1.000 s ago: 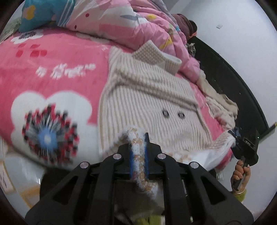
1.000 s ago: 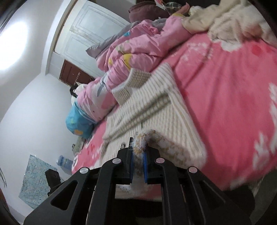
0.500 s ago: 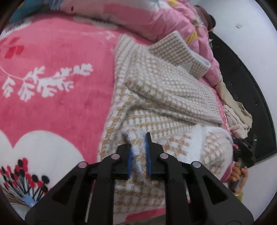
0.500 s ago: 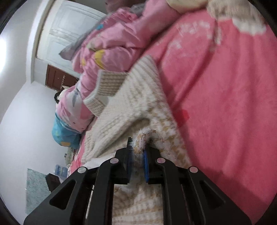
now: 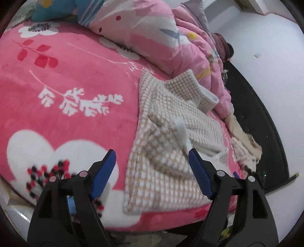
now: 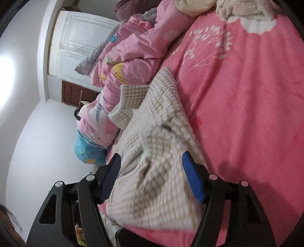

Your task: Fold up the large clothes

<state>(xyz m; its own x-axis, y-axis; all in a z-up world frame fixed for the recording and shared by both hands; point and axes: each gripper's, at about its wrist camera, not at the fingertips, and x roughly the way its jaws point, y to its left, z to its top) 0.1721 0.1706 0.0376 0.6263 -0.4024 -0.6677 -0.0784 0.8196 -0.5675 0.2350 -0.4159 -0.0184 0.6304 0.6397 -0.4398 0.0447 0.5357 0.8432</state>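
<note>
A cream and tan checked knit jacket (image 5: 167,152) lies folded on the pink flowered blanket (image 5: 66,79), its collar (image 5: 191,91) toward the quilt. It also shows in the right wrist view (image 6: 157,171). My left gripper (image 5: 152,157) is open and empty, its blue pads apart just above the jacket's near folded part. My right gripper (image 6: 152,161) is open and empty, its pads either side of the jacket's near end.
A pink quilt (image 5: 161,38) is bunched at the back of the bed, with a blue cushion (image 5: 55,9) at its end. Beige clothes (image 5: 245,140) lie at the bed's right edge by a black headboard (image 5: 262,117). A white door (image 6: 81,47) stands beyond.
Both grippers held the jacket's hem, carried it forward over the jacket, then opened and let it go. The folded part now lies on the jacket.
</note>
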